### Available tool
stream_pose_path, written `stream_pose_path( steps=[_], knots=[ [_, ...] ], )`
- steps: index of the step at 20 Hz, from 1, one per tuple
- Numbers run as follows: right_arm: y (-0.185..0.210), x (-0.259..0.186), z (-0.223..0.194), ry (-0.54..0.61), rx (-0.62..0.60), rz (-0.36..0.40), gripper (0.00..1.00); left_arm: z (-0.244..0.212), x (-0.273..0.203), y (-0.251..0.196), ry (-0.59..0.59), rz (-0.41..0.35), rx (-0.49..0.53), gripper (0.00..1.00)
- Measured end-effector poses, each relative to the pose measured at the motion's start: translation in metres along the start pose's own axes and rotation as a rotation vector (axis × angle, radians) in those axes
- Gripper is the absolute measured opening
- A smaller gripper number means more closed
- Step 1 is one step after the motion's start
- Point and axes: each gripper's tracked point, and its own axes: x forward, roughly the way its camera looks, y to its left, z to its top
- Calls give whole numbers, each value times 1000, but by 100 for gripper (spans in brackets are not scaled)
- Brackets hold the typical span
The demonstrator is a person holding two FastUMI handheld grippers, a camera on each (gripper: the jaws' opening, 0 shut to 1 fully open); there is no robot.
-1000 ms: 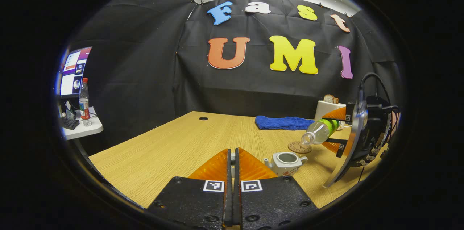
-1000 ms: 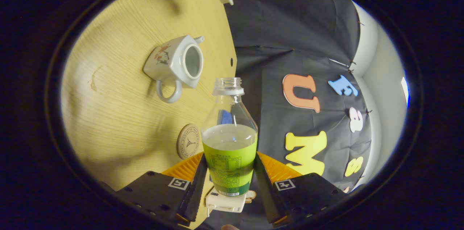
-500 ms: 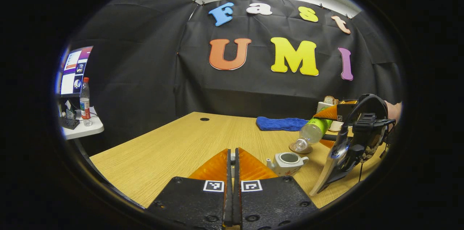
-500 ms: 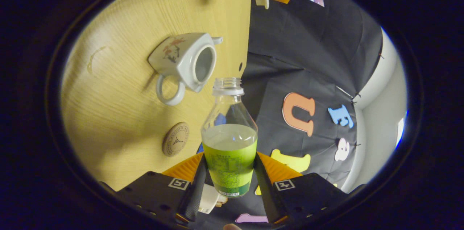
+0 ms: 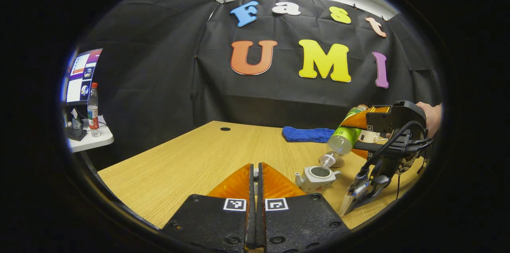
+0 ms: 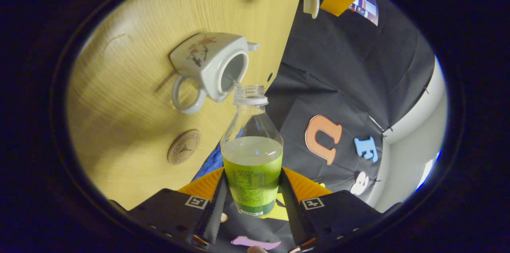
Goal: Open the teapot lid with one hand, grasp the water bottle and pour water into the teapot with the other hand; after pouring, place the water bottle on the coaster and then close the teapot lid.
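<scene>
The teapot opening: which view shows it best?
The right gripper view: the teapot is large there, its open mouth facing the camera beside the water bottle neck. In the left gripper view the teapot is small and distant.

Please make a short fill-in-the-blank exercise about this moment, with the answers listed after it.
1. The right tongs grip a clear plastic bottle with a ____ label.
2. The bottle's neck tilts over the open white ceramic ____.
3. The round brown coaster lies on the ____ table.
4. The left tongs are ____.

Answers: green; teapot; wooden; shut

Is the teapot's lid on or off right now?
Off: the teapot opening is bare and hollow, with the water bottle mouth tipped at its rim.
</scene>
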Motion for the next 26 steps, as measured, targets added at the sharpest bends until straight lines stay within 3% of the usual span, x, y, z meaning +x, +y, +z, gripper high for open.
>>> stream_pose_path(
  steps=[13, 26],
  knots=[
    [-20, 1, 5, -10, -147, -68, 70, 0, -1, 3, 2, 5, 4, 3],
    [-20, 1, 5, -15, -169, -80, 70, 2, -2, 6, -1, 10, 8, 3]
  ],
)
